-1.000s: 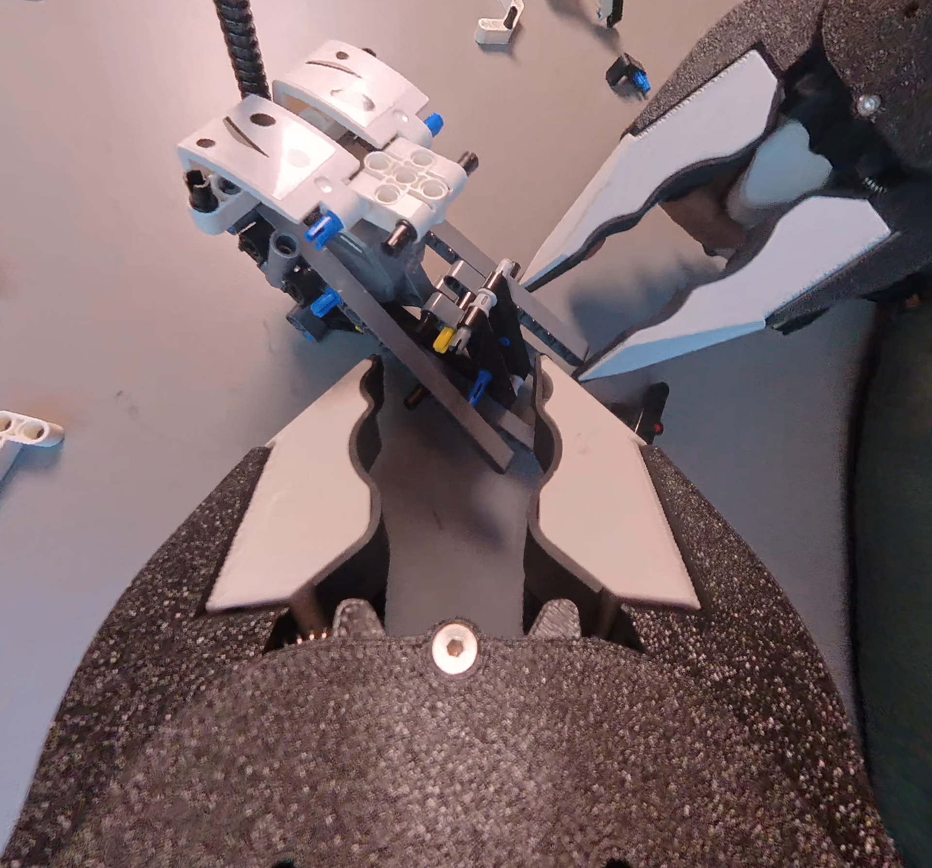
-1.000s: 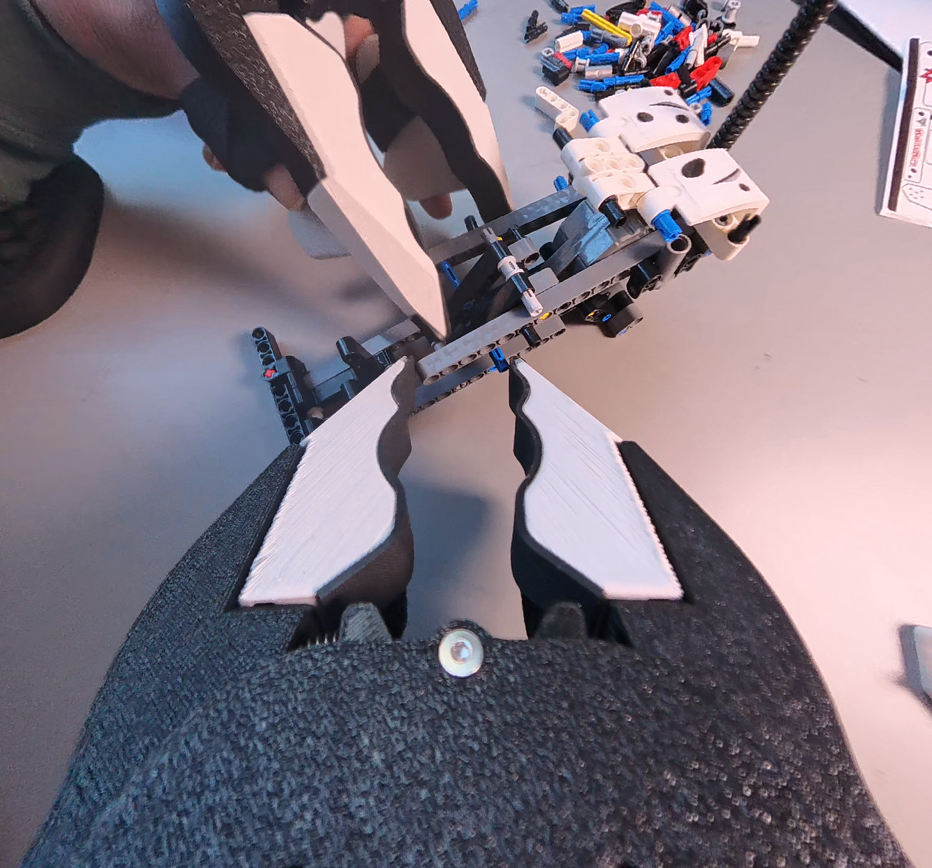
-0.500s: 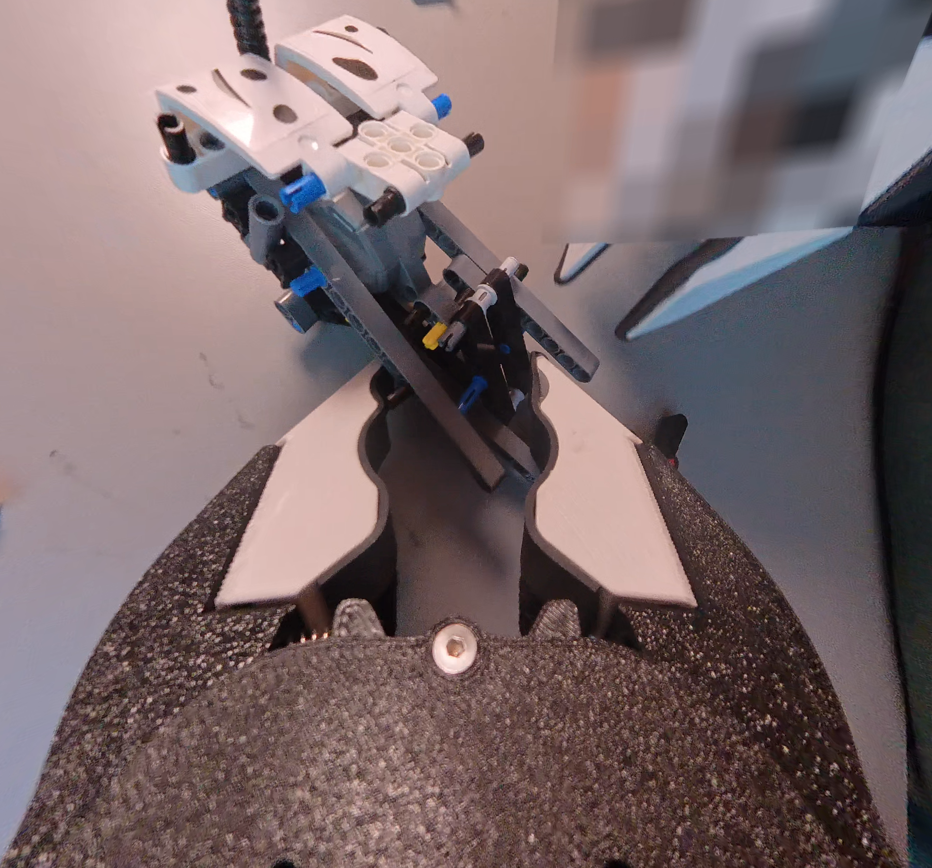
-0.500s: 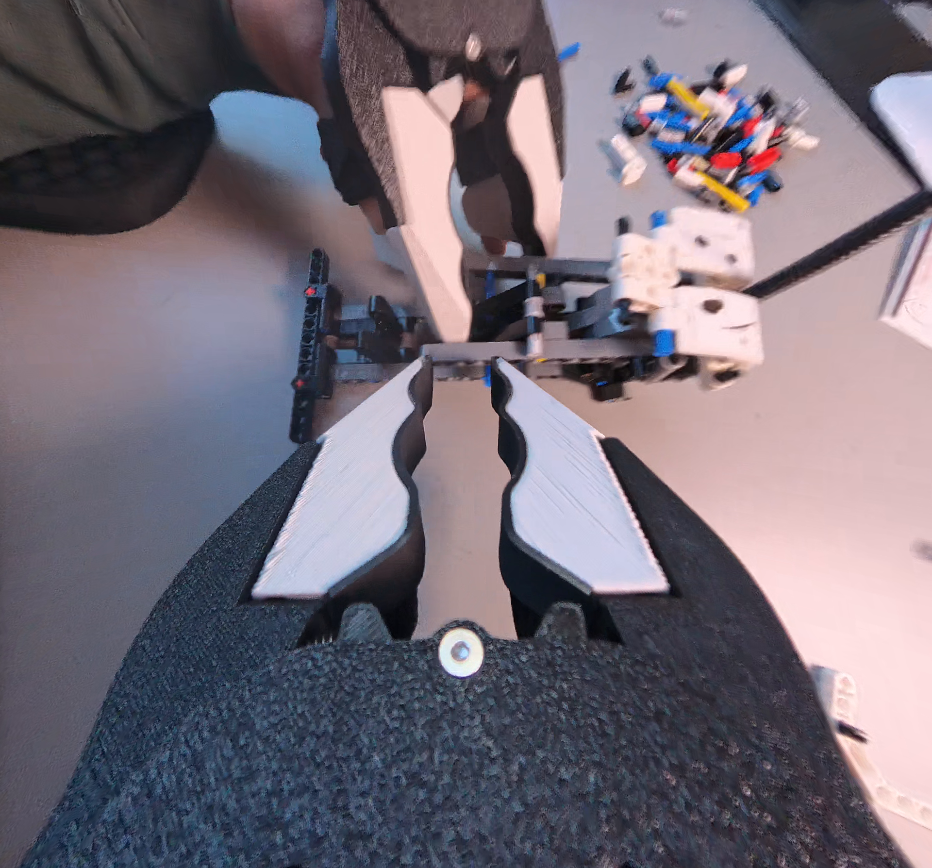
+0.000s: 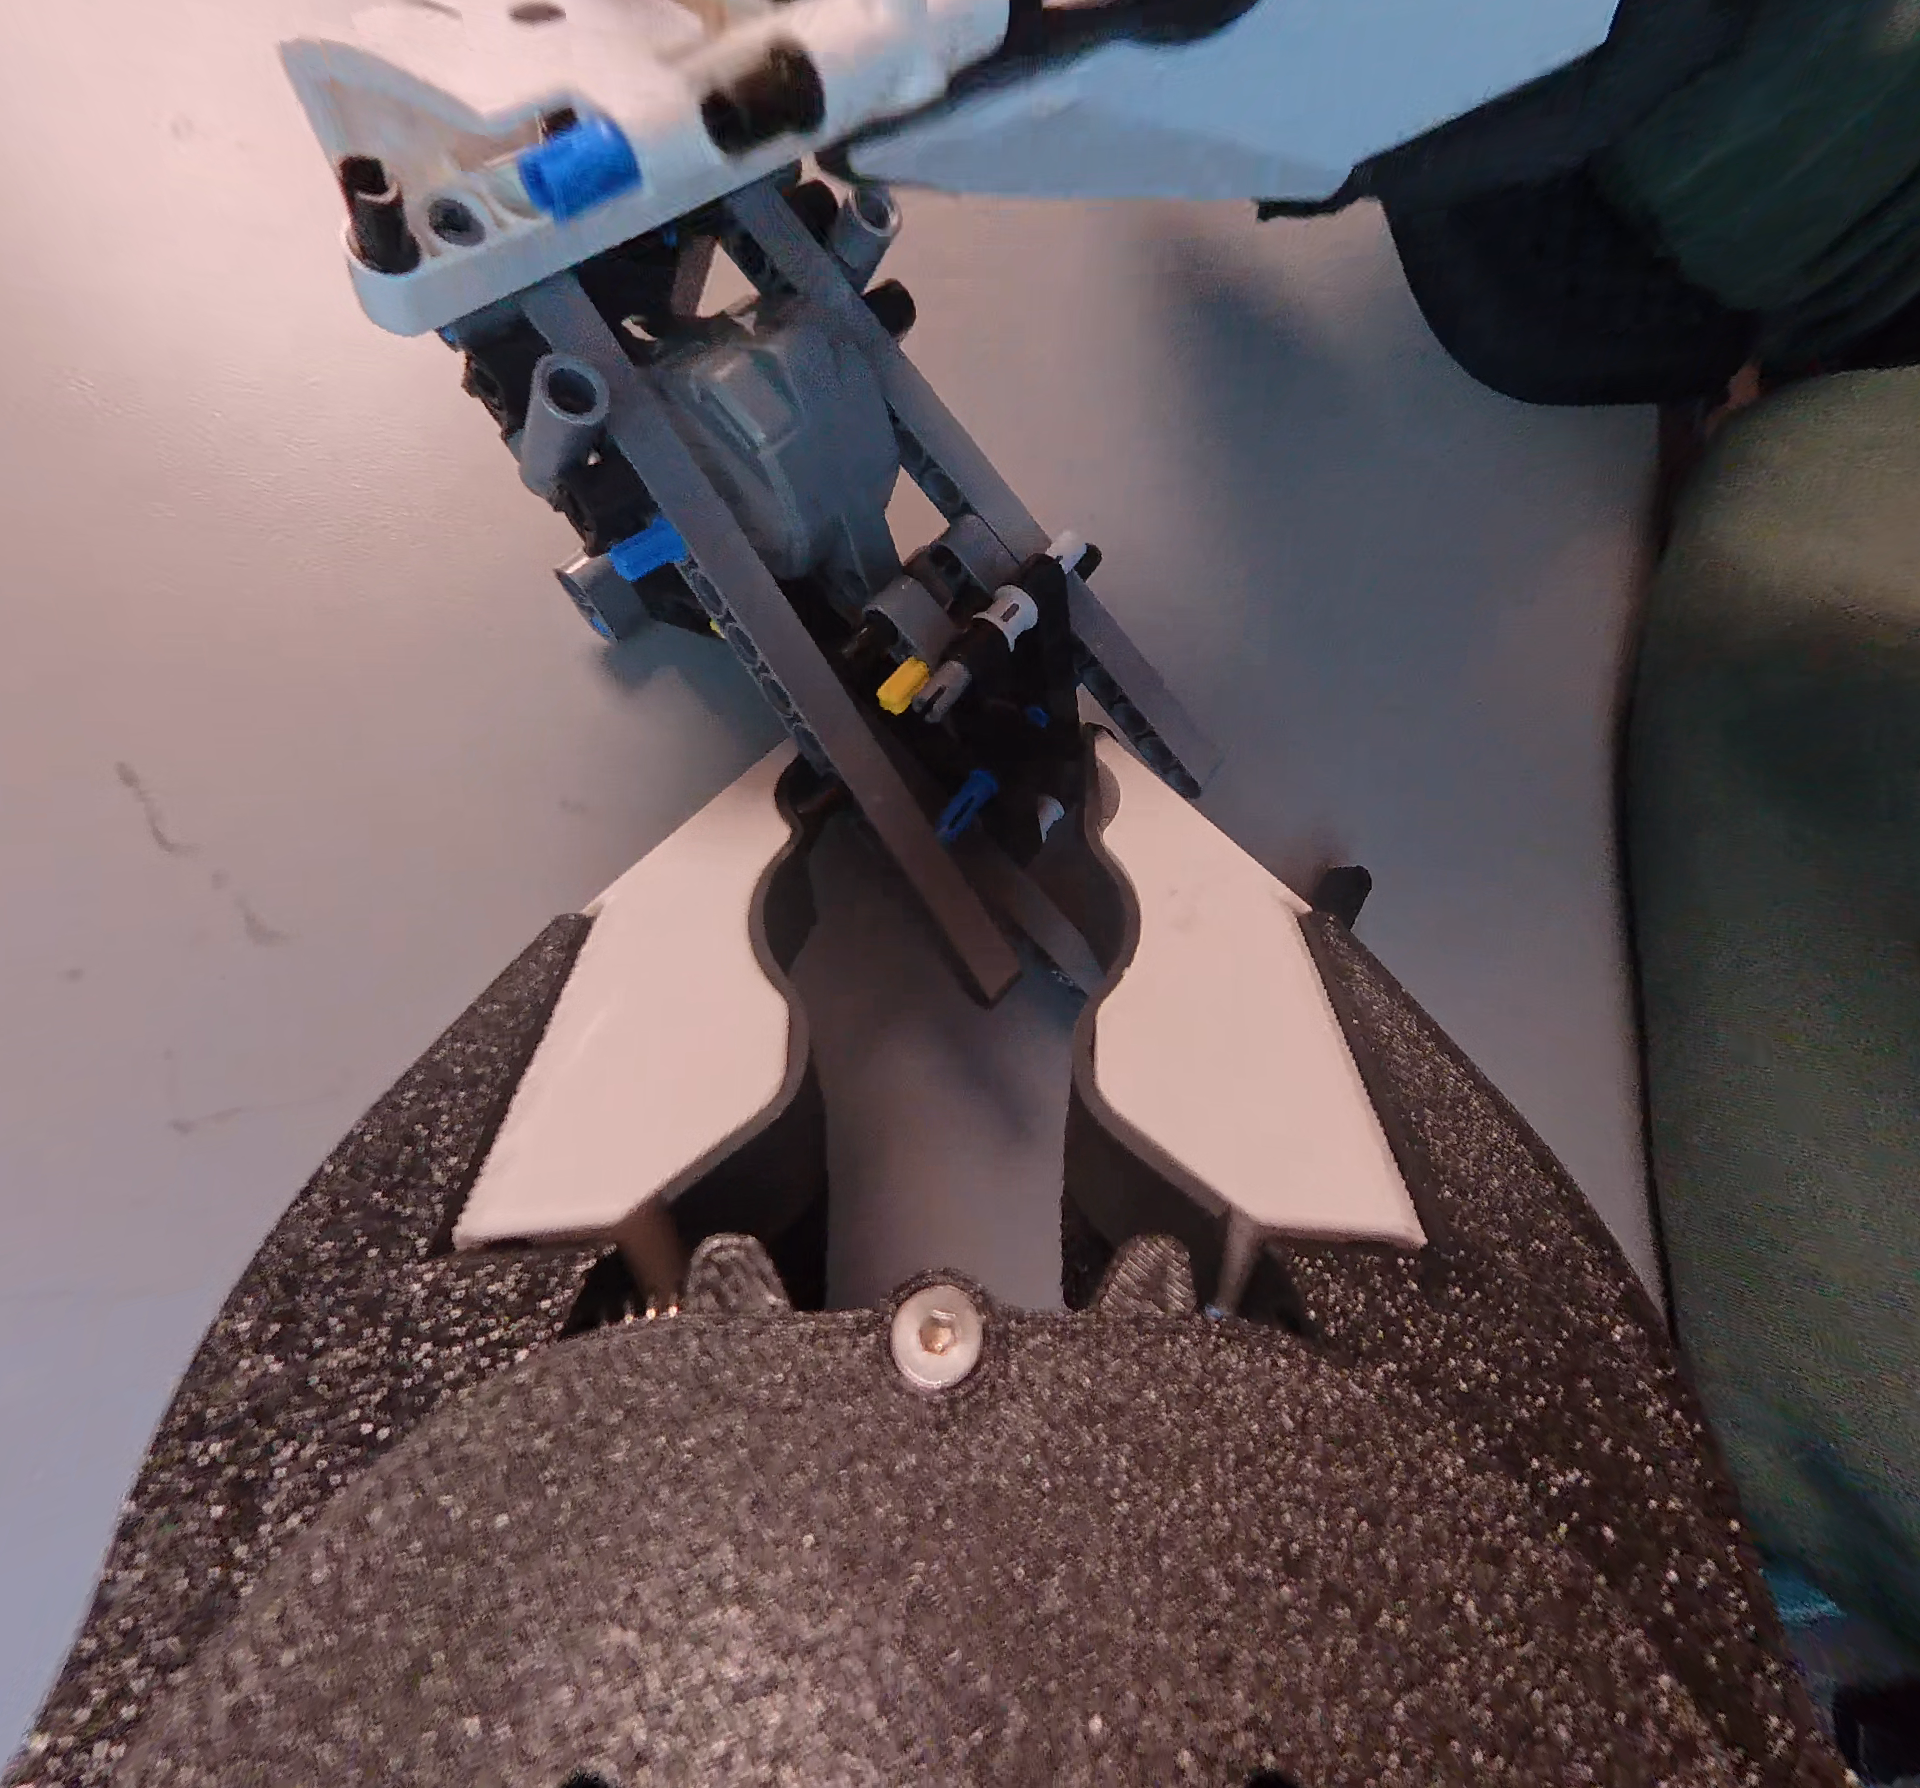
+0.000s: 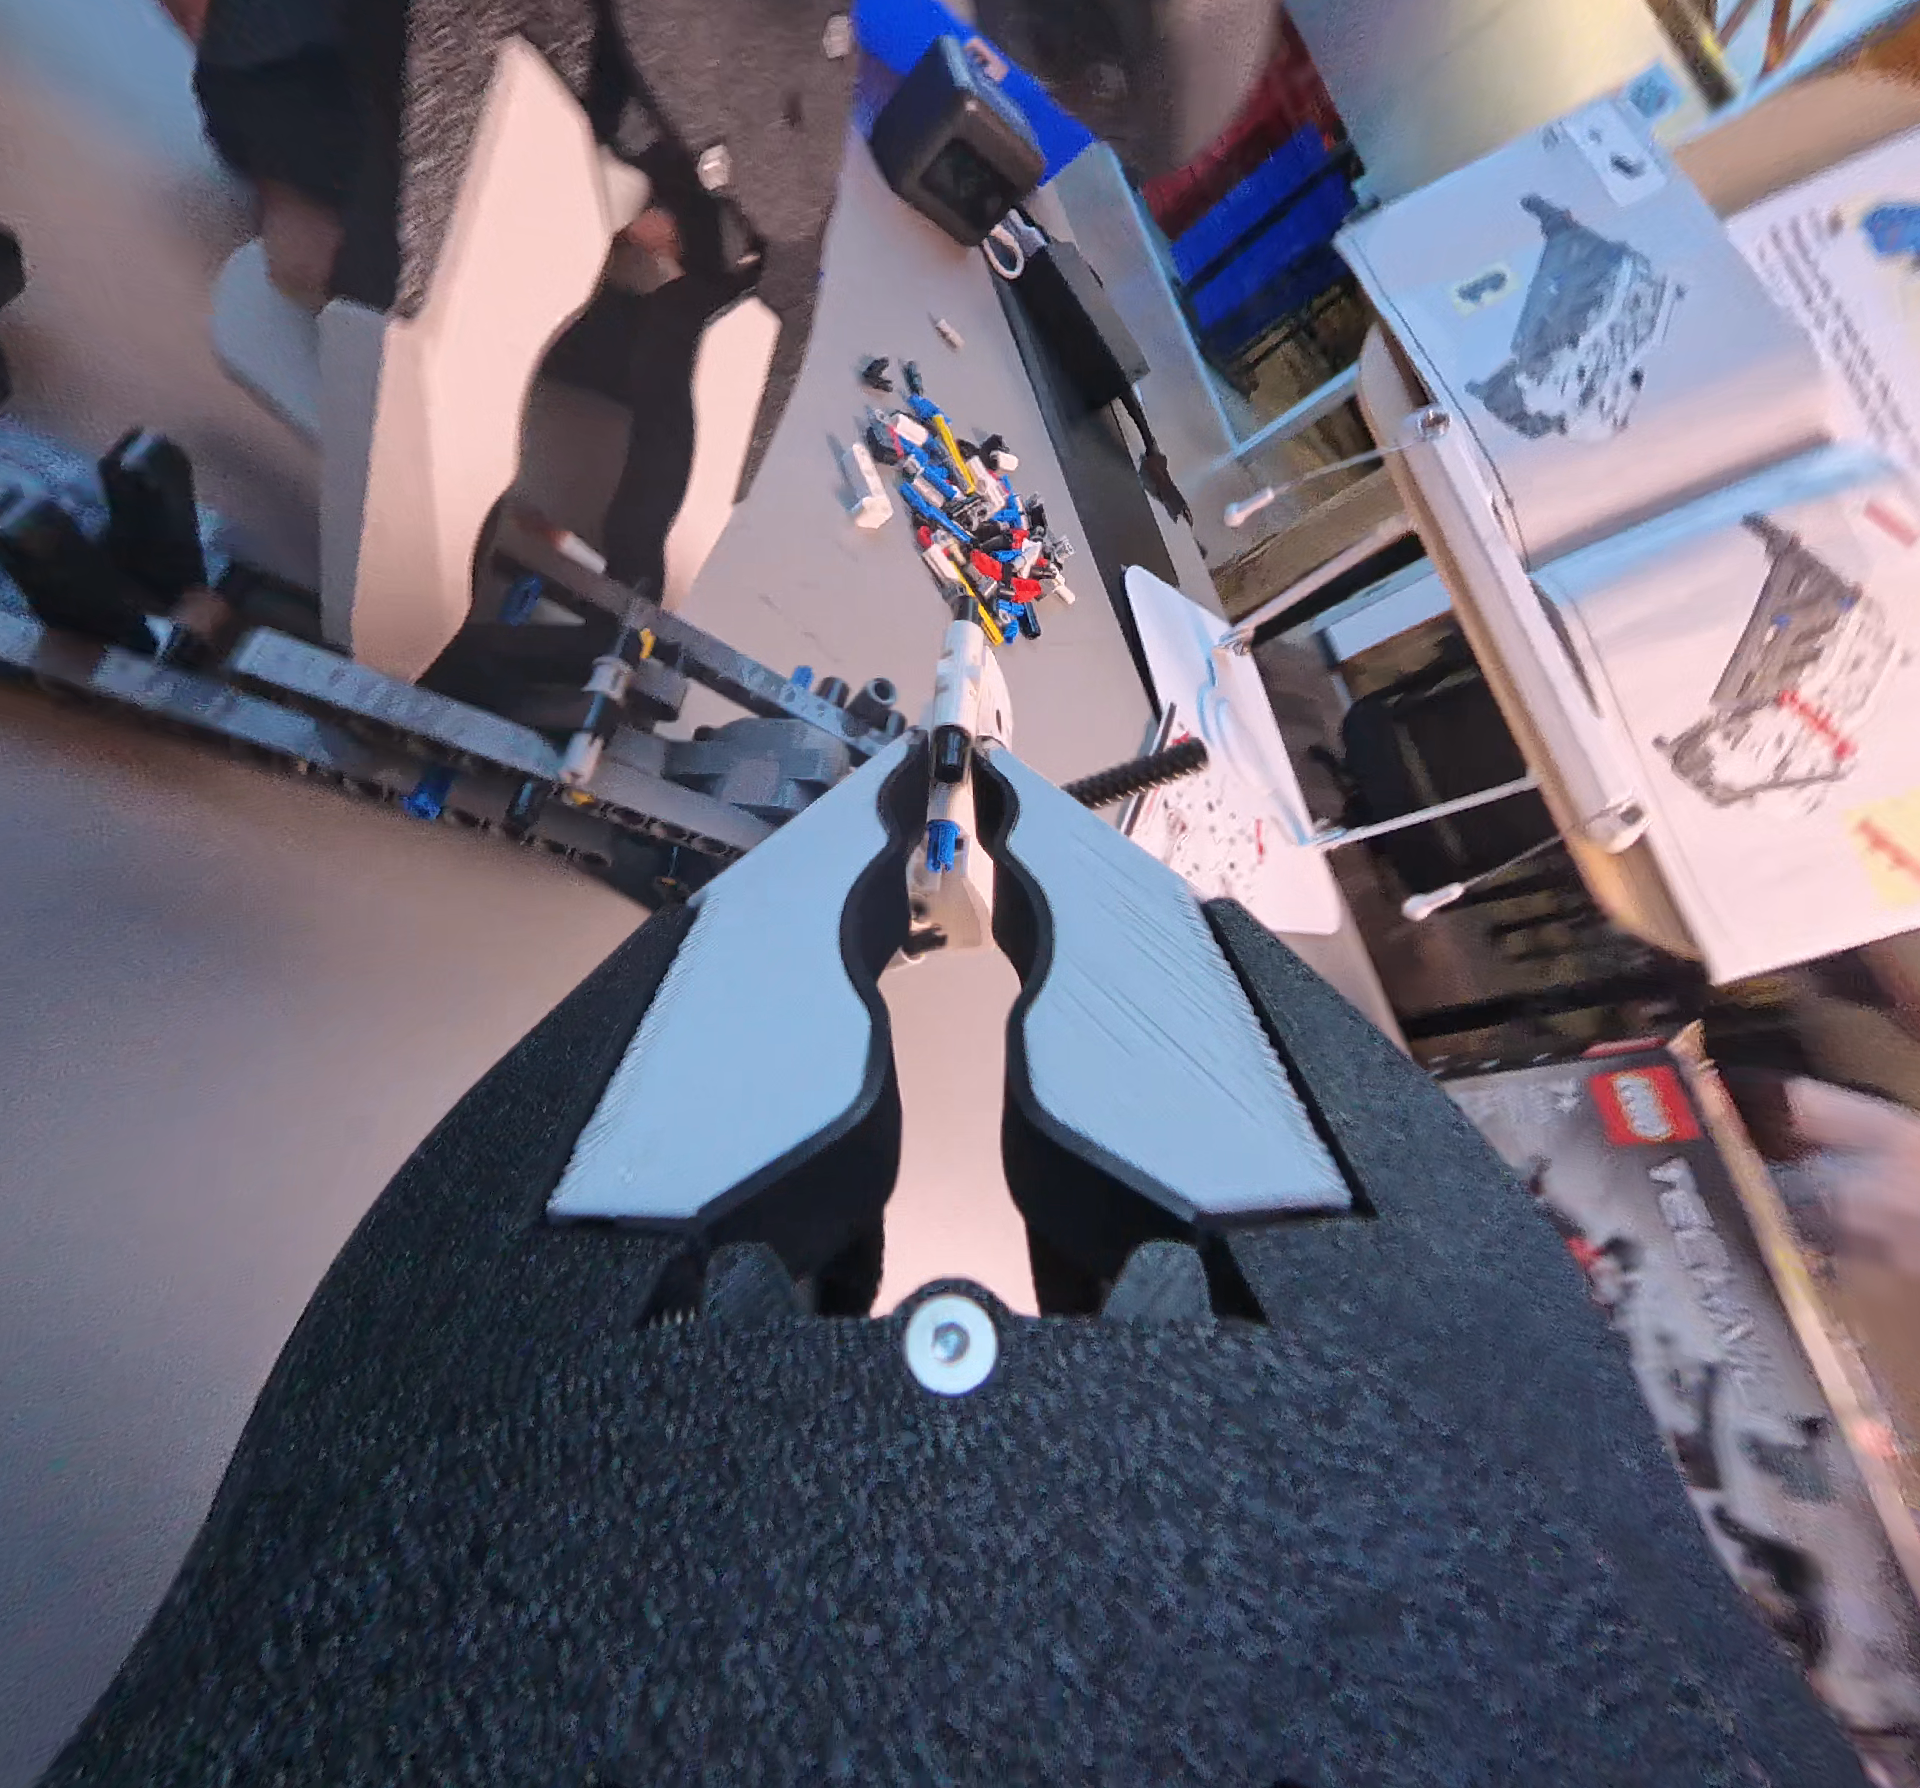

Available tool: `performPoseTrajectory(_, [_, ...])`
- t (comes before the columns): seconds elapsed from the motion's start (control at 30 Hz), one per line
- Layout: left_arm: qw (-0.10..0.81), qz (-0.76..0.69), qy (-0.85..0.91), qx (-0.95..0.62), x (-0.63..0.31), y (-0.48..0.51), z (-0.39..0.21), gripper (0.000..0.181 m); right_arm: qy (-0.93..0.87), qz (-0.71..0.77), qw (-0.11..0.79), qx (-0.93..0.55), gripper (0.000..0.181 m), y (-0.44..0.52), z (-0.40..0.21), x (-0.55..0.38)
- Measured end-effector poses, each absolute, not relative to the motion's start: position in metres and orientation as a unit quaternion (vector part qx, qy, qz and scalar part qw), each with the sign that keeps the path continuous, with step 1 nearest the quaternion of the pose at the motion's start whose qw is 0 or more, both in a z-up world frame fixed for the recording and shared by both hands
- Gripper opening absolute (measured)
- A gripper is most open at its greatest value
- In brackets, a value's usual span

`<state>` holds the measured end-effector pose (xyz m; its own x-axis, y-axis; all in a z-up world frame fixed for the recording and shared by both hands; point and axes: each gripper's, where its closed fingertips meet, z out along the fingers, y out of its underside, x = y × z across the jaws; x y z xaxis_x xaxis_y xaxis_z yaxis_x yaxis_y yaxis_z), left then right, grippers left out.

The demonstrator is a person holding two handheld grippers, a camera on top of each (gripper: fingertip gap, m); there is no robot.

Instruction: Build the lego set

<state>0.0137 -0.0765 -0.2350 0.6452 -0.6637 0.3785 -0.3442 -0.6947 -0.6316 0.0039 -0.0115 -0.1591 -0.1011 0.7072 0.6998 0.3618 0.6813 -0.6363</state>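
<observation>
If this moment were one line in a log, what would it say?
left claw: shut on lego model frame | right claw: shut on its white panel | loose pieces: piled beyond

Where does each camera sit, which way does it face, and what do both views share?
Left wrist view: on the left gripper, looking down its fingers at the lego model on the grey table; a green sleeve shows.
Right wrist view: on the right gripper, facing the loose parts pile.
Shared: the model, both grippers.

Left tongs [image 5: 940,793] clamped around grey frame end; right tongs [image 6: 951,767] pinched on white panel edge.
</observation>
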Motion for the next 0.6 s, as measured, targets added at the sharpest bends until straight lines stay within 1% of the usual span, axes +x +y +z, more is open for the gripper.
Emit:
performPoseTrajectory(0.13, [0.260, -0.306, 0.299, -0.866, 0.015, -0.079, -0.235, 0.048, -0.649, 0.282, 0.499, -0.500, 0.008, 0.014, -0.153, 0.010])
performPoseTrajectory(0.27, [0.257, -0.310, 0.307, -0.863, 0.017, -0.081, -0.235, 0.048, -0.566, 0.408, 0.384, -0.605, 0.008, 0.026, -0.158, 0.014])
performPoseTrajectory(0.4, [0.254, -0.311, 0.317, -0.859, 0.018, -0.085, -0.235, 0.048, -0.503, 0.476, 0.297, -0.658, 0.008, 0.030, -0.165, 0.016])
performPoseTrajectory(0.53, [0.258, -0.315, 0.342, -0.847, 0.019, -0.090, -0.235, 0.049, -0.457, 0.510, 0.226, -0.693, 0.008, 0.033, -0.175, 0.020])
performPoseTrajectory(0.6, [0.258, -0.320, 0.351, -0.841, 0.018, -0.093, -0.235, 0.049, -0.450, 0.520, 0.212, -0.694, 0.008, 0.029, -0.175, 0.022])
